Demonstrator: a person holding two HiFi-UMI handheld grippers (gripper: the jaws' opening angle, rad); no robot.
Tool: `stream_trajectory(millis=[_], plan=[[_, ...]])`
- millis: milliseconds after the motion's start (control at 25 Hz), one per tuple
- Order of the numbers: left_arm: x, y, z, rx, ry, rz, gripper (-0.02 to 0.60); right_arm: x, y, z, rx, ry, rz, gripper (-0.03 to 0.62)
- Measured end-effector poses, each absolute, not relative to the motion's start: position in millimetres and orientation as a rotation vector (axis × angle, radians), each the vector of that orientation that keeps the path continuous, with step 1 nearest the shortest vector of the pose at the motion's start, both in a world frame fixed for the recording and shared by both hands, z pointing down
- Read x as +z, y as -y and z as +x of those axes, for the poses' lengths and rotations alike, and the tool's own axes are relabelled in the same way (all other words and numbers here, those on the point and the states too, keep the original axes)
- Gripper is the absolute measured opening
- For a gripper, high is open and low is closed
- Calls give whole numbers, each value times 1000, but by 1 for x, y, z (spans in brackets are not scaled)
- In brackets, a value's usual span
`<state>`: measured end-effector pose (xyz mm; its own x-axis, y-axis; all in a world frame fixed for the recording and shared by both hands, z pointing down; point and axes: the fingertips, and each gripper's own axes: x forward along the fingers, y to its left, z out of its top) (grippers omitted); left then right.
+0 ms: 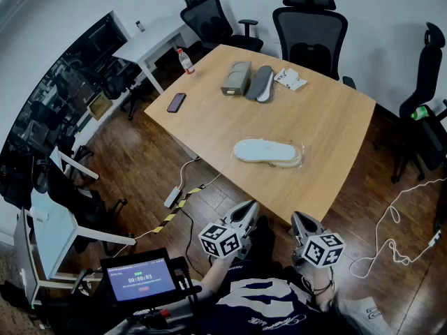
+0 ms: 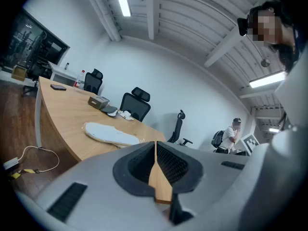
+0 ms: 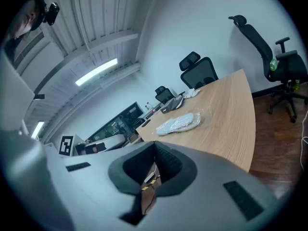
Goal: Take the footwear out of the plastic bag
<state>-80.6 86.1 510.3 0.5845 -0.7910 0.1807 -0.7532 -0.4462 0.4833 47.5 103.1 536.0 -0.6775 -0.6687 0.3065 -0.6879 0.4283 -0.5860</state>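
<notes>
The footwear [image 1: 265,151] lies flat on the wooden table [image 1: 335,117], a little inside the near edge and in front of both grippers. It is 1 white, long oval piece with a thin beige rim along its sole, and its surface looks soft and matt. Its long axis runs from left to right in the head view, almost along the near table edge. I cannot tell which end is the toe. The clear plastic bag [image 1: 299,158] is around it, shiny and wrinkled, with a loose margin at the right end.

The left gripper [image 1: 244,215] is held low, off the near table edge, and its 2 jaws are pressed together with nothing between them. The right gripper [image 1: 302,223] is beside it, its jaws also together and empty. Both are well apart from the bag.

At the far side of the table are a grey box [image 1: 236,77], a dark sole-shaped piece [image 1: 262,82] touching it, and a black phone [image 1: 176,102].
</notes>
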Motion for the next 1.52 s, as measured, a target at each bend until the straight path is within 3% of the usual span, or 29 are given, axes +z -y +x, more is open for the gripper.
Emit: stream_trajectory(millis=[600,960,1440,1520], plan=[[534,90,-180,-52,1319,2223,5,535,46,2,1118,2573,1340,-11],[597,150,-211,174,1250,2096,5,550,102,-29,1141,2502,1375,-11],[657,169,-221,445,1228,1975,5,576,123,20,1208,2360,1532,-8],[661,169,-220,461,1231,1956,5,582,126,31,1227,2354,1489,81]])
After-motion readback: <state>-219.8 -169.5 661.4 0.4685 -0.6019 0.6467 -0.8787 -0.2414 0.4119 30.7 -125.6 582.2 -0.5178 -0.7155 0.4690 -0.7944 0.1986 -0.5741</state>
